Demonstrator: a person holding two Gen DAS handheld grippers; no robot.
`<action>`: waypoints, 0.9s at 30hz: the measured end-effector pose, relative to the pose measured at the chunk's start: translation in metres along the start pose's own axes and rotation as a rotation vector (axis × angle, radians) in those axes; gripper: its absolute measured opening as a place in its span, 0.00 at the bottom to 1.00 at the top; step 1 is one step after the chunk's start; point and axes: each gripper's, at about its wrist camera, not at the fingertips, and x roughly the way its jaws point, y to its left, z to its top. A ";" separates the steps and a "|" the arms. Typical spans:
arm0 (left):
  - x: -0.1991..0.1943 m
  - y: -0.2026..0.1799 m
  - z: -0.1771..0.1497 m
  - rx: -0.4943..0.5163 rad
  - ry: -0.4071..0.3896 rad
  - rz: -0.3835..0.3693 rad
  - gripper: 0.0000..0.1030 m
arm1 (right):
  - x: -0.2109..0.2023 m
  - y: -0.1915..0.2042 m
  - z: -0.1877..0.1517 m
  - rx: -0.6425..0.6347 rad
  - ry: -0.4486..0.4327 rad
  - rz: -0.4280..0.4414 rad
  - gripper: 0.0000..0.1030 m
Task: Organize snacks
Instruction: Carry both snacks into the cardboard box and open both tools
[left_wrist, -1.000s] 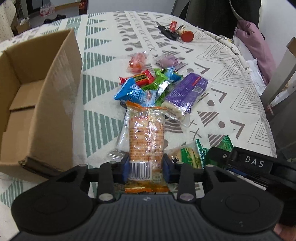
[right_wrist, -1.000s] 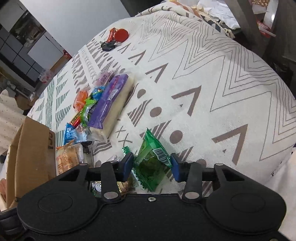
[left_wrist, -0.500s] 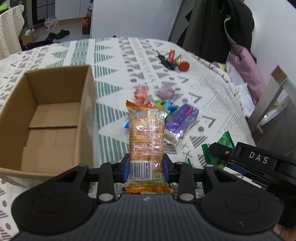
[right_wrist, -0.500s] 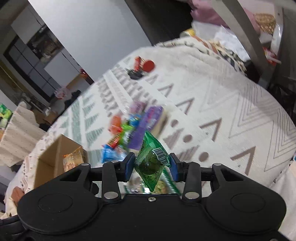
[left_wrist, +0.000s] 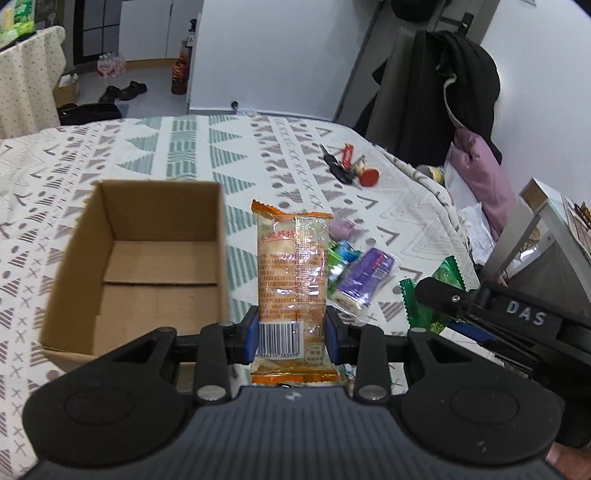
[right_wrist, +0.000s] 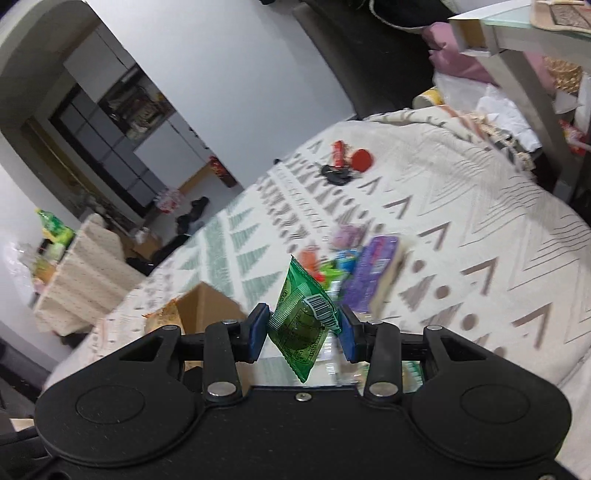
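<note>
My left gripper (left_wrist: 291, 338) is shut on an orange cake packet (left_wrist: 292, 280), held upright above the table just right of an open cardboard box (left_wrist: 147, 258) with nothing in it. My right gripper (right_wrist: 302, 334) is shut on a green snack packet (right_wrist: 303, 325), lifted off the table; that packet (left_wrist: 439, 291) and the right gripper also show at the right of the left wrist view. A pile of loose snacks with a purple packet (left_wrist: 365, 277) lies on the patterned tablecloth (left_wrist: 177, 155) beyond. In the right wrist view the box (right_wrist: 207, 310) and the purple packet (right_wrist: 373, 273) are blurred.
Keys with red tags (left_wrist: 347, 166) lie farther back on the table. A chair with a dark coat (left_wrist: 443, 92) and a pink cushion (left_wrist: 480, 173) stand at the right edge. A glass side table (left_wrist: 554, 229) is at the far right.
Both grippers have risen well above the table with their packets. The left one now looks down into the box from higher up; the snack pile looks smaller and farther away.
</note>
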 end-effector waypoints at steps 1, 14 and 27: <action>-0.003 0.003 0.001 -0.005 -0.005 0.003 0.33 | -0.001 0.004 0.000 -0.008 0.000 0.009 0.38; -0.031 0.055 0.015 -0.073 -0.052 0.057 0.33 | 0.009 0.050 -0.011 -0.054 0.023 0.104 0.38; -0.016 0.104 0.016 -0.149 -0.029 0.101 0.33 | 0.036 0.110 -0.018 -0.127 0.052 0.169 0.38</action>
